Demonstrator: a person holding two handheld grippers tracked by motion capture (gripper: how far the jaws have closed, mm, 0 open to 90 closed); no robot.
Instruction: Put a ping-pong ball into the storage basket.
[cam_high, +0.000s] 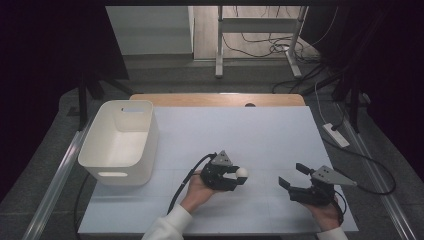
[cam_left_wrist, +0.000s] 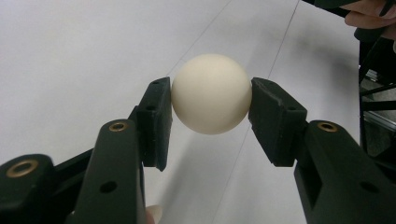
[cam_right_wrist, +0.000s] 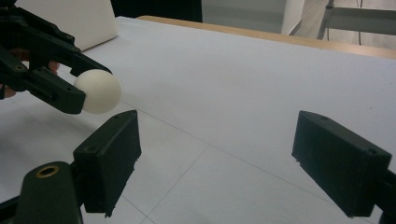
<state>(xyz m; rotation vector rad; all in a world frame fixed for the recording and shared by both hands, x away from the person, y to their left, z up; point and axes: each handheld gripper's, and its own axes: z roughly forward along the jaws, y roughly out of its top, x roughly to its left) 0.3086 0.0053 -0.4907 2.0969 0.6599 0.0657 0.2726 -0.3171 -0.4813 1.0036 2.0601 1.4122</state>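
Note:
A cream-white ball (cam_left_wrist: 211, 93) sits clamped between the two black pads of my left gripper (cam_left_wrist: 210, 100), held a little above the white table sheet. In the high view the left gripper (cam_high: 239, 176) is near the table's middle front, with the ball (cam_high: 242, 172) at its tip pointing right. My right gripper (cam_high: 292, 175) rests at the front right, jaws wide apart with nothing between them. In the right gripper view its own pads (cam_right_wrist: 114, 149) frame bare table, and the ball (cam_right_wrist: 97, 91) in the other gripper shows at upper left.
A white plastic bin (cam_high: 120, 142) with handle slots stands on the table's left side. The white sheet (cam_high: 240, 130) covers a wooden tabletop whose far edge shows. Cables trail from both grippers. Table legs and cords lie on the floor beyond.

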